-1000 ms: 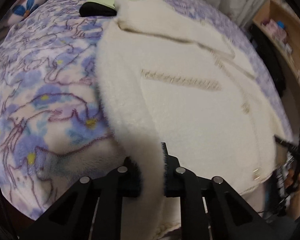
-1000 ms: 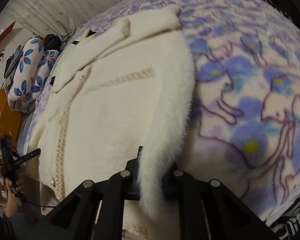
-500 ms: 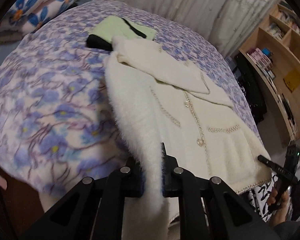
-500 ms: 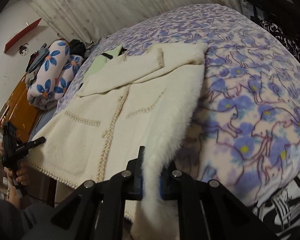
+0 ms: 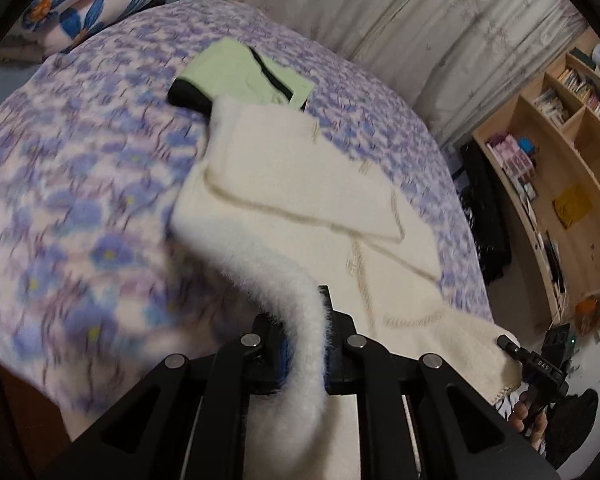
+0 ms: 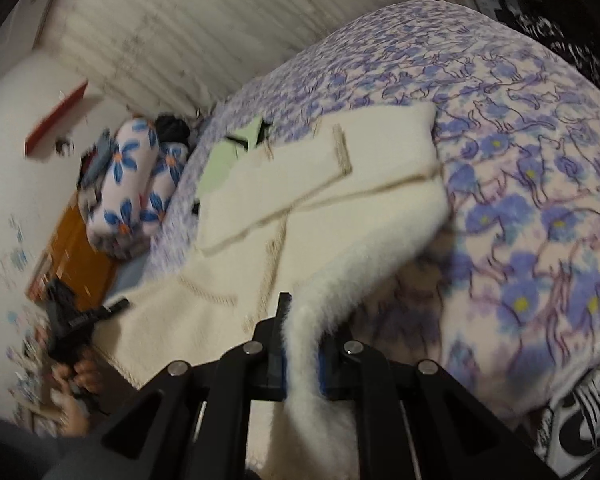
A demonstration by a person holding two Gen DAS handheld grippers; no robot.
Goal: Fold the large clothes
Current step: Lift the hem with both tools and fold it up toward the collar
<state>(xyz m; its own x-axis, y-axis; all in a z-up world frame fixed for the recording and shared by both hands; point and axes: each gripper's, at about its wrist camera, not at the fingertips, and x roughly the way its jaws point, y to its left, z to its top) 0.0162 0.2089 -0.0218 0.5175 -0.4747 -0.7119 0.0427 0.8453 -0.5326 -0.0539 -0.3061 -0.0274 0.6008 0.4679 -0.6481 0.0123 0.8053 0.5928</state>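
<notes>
my left gripper (image 5: 304, 344) and right gripper (image 6: 300, 344), each clenched on a hem corner of the cream jacket (image 5: 300, 184), lift it off the floral bedspread (image 5: 80, 184) toward 12 o'clock, so i can fold hem over collar.

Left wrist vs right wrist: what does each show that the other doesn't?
Left wrist only: wooden bookshelf and the right gripper at the hem.

Right wrist only: orange cabinet, red wall shelf and the left gripper.

Both: fluffy cream jacket on the floral blanket, green garment, flowered pillows, curtain.
</notes>
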